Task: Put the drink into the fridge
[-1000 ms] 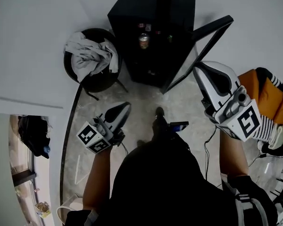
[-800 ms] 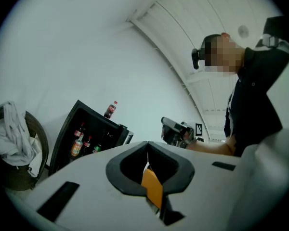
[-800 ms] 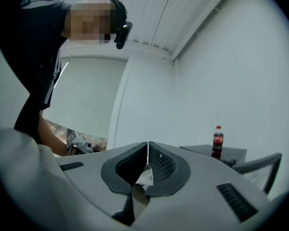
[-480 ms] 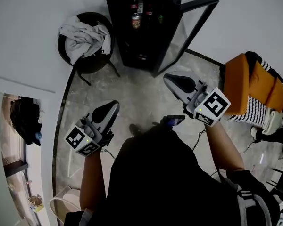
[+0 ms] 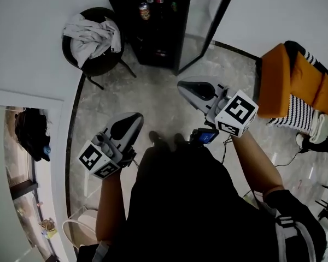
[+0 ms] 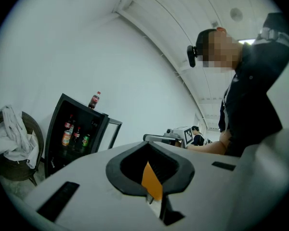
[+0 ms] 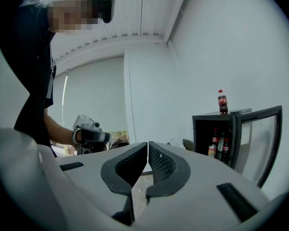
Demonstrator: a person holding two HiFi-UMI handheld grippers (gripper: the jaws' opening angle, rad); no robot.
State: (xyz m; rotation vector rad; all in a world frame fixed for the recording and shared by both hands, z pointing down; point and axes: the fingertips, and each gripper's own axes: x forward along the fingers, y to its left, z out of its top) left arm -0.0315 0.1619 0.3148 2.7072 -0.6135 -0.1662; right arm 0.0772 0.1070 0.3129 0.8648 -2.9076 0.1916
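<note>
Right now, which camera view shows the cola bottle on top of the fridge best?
The right gripper view: the bottle stands whole and clear against the white wall on the fridge. The left gripper view shows the bottle smaller. The head view does not reach it.

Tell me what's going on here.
A person holds a two-jaw gripper in each hand, facing a small black fridge whose glass door stands open. The left gripper and the right gripper are both shut and empty, well short of the fridge. A cola bottle stands on top of the fridge, untouched. A can and some bottles sit inside. The drink is not yet picked up.
</note>
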